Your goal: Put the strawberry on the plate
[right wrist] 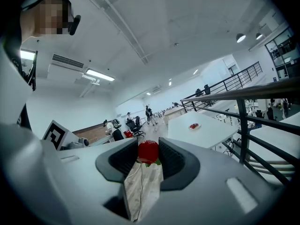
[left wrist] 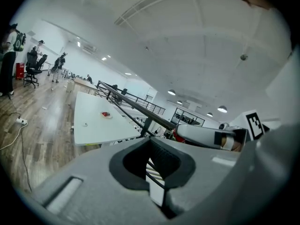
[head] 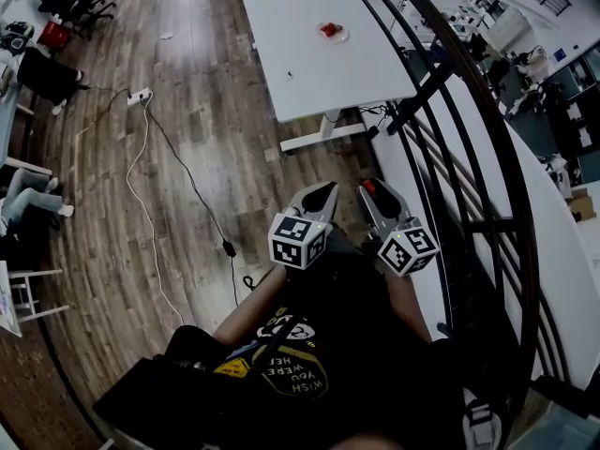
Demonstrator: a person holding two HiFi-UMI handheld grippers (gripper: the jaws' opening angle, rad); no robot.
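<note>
1. The right gripper (right wrist: 149, 149) is pinching the strawberry (right wrist: 148, 153) between its fingertips; the left gripper (left wrist: 151, 142) is closed and holding nothing.
2. The plate (head: 333, 33) is lying far beyond the fingertips, so a gentle, steady pinch is probably needed while approaching.

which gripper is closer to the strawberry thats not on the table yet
Right. The right gripper is clamped on the strawberry, which sits between its jaws. The left gripper is just to its left, not touching the berry.

Grey left gripper (head: 326, 187), grey right gripper (head: 367, 188), black-and-white marker cubes (head: 298, 240), black printed shirt (head: 314, 350)
</note>
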